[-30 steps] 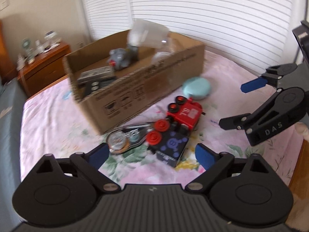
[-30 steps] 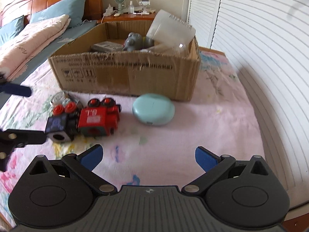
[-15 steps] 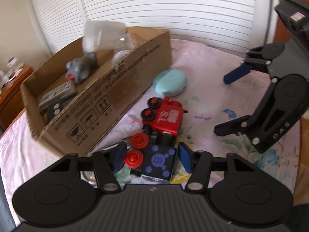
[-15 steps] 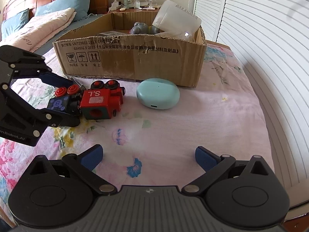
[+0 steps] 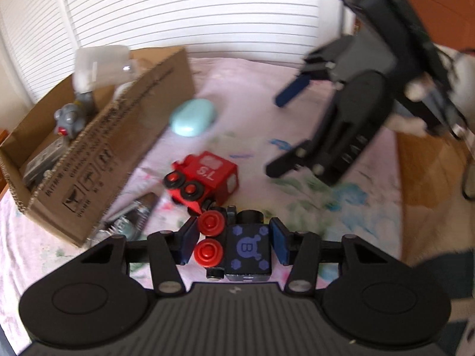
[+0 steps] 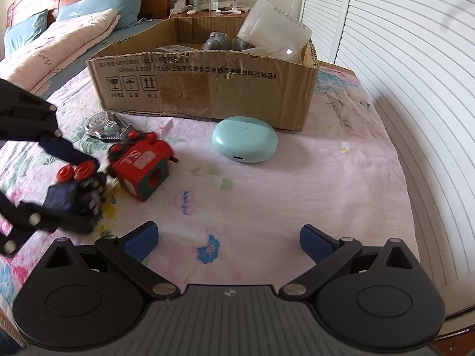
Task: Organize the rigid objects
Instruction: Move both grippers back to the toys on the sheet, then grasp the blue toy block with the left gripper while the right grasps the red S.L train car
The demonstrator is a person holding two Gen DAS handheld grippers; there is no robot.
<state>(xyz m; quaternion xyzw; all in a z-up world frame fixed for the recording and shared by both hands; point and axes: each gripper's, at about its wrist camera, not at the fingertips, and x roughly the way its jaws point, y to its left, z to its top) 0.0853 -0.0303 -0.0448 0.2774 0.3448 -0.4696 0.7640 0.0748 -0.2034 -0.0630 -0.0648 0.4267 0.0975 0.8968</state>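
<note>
Left wrist view: left gripper (image 5: 233, 244) fingers clenched on the dark blue toy train car (image 5: 248, 247), red wheels up, over the floral bedsheet (image 5: 252, 89). Red toy train car (image 5: 206, 179) just ahead, cardboard box (image 5: 98, 154) left, teal case (image 5: 193, 117) beyond, right gripper (image 5: 283, 135) hovering far right. Right wrist view: right gripper (image 6: 227, 241) fingers released, spread wide, nothing between, above bedsheet. Blue car in the left gripper at left edge, blurred; red car beside it, teal case just in front of the box, grey toy (image 6: 218, 41) and clear container (image 6: 273, 34) inside.
</note>
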